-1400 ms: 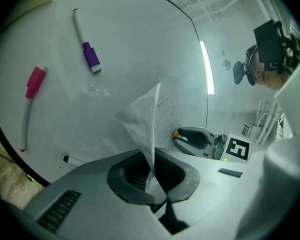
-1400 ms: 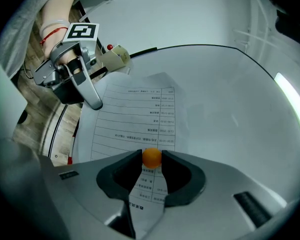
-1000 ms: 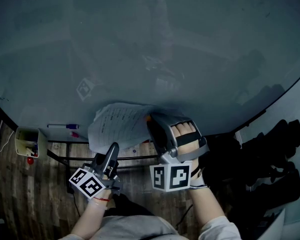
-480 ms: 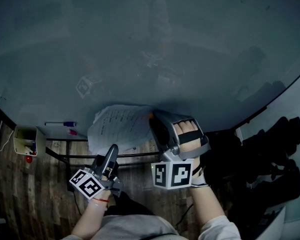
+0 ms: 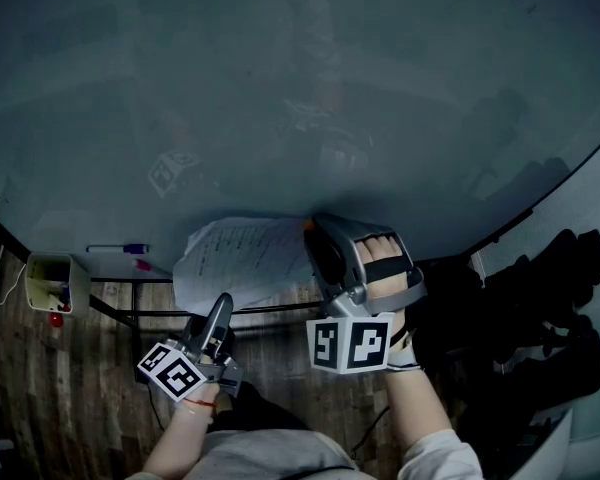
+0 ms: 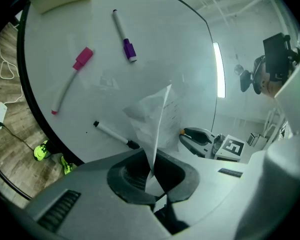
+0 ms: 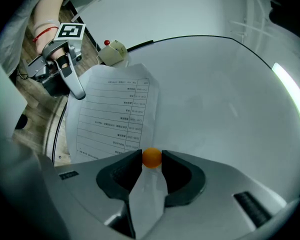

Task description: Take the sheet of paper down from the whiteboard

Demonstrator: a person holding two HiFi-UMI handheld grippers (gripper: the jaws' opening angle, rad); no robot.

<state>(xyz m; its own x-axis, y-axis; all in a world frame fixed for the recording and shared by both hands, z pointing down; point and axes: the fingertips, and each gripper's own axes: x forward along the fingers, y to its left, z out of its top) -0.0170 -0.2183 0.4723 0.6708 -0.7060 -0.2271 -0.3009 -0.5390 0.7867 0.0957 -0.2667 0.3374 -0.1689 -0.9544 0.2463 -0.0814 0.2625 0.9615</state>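
Against the whiteboard, the sheet of paper is pinned at one corner by an orange magnet, which the right gripper clasps, while the left gripper is clamped on the sheet's opposite lower edge, ready to draw it away.

Both forearms extended forward, side by side. Left tongs tilted slightly upward, jaws clamped on lower edge of sheet of paper. Right tongs further forward, right hand strapped into grip, jaws pressed on either side of small orange ball. Left hand largely hidden under marker cube; red band apparently at wrist.
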